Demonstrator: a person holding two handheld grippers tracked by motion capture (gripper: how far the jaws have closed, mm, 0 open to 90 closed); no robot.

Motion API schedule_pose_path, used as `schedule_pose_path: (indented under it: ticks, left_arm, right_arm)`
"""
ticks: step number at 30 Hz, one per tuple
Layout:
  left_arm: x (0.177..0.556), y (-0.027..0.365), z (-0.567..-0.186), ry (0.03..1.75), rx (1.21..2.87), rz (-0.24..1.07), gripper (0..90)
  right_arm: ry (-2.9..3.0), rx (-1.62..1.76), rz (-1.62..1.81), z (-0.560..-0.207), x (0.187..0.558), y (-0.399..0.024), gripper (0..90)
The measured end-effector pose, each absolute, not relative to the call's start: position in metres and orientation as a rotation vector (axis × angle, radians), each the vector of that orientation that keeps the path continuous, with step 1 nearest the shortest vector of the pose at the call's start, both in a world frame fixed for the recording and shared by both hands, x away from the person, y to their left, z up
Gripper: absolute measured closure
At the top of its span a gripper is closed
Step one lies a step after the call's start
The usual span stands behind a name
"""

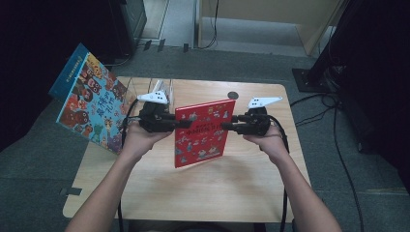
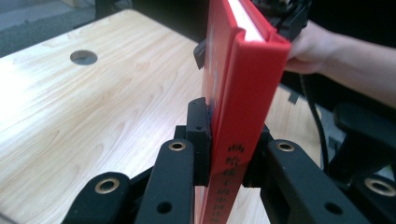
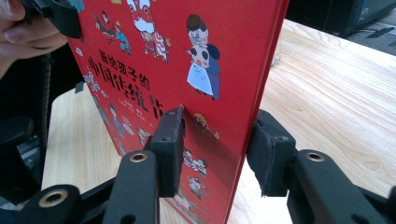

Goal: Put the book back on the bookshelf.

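A red picture book with cartoon figures on its cover stands upright above the wooden table, held from both sides. My left gripper is shut on its spine edge; in the left gripper view the pads press on both sides of the red spine. My right gripper is shut on the opposite edge. In the right gripper view one pad lies on the front cover and the other sits behind the book.
A second, blue-edged picture book leans tilted past the table's left edge, beside a clear plastic rack at the back. A round cable hole sits behind the red book. Black equipment and cables surround the table.
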State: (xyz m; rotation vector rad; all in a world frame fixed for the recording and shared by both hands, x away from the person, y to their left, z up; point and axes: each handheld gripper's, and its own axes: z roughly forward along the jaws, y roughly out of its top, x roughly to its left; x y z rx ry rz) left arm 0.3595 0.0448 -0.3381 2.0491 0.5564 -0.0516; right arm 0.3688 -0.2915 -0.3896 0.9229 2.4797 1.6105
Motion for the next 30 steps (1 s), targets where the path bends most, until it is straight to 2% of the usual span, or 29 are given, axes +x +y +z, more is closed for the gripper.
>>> schedule_pose_path:
  ticks: [7,21,30]
  left_arm:
    - [0.360,0.046,-0.340,0.548,2.101,-0.048,79.7]
    - [0.366,0.056,-0.346,0.604,2.163,-0.122,77.8]
    - [0.372,0.053,-0.335,0.630,2.229,-0.169,75.9]
  right_arm:
    - [2.512,0.928,1.584,-0.394,0.370,-0.287,58.5]
    - [2.500,0.909,1.571,-0.394,0.368,-0.275,58.2]
    - [2.499,0.891,1.567,-0.394,0.365,-0.272,57.9]
